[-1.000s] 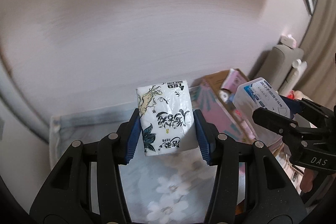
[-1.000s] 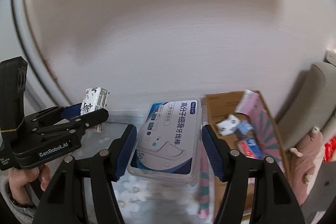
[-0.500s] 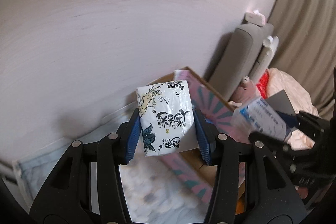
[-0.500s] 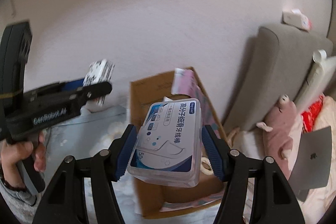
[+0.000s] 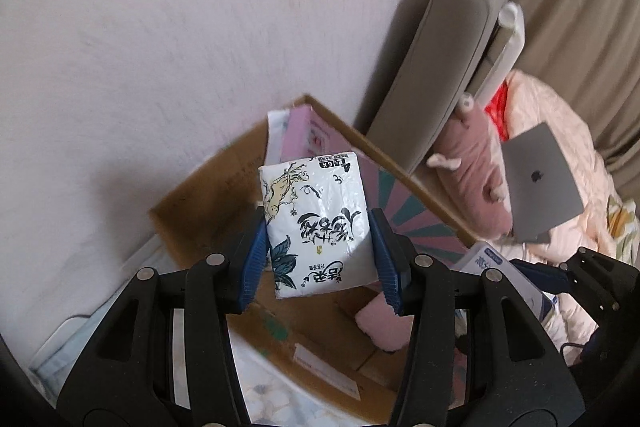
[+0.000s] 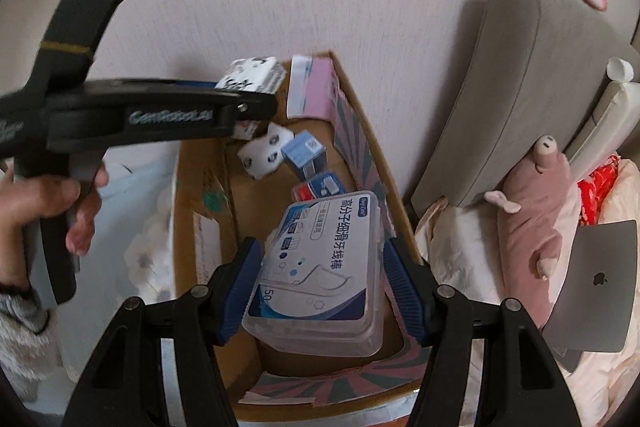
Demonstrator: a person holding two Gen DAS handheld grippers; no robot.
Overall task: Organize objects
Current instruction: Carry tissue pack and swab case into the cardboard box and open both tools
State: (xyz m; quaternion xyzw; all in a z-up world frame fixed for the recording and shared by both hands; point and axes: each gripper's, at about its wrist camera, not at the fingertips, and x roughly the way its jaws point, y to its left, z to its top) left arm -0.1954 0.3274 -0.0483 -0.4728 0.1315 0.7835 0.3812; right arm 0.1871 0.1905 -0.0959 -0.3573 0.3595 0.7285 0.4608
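Tissue pack, upright, sits clenched in the left gripper above the cardboard box; floss case, gripped by the right gripper, hangs lower over the box's near right side.

Home, looks like a bedroom or living corner. Plain pale wall behind everything. Grey upholstered headboard or cushion leans against it on the right, with a pink plush pig and a closed grey laptop lying on peach quilted bedding. Open cardboard box of small household packets sits near the wall on a floral fabric surface.
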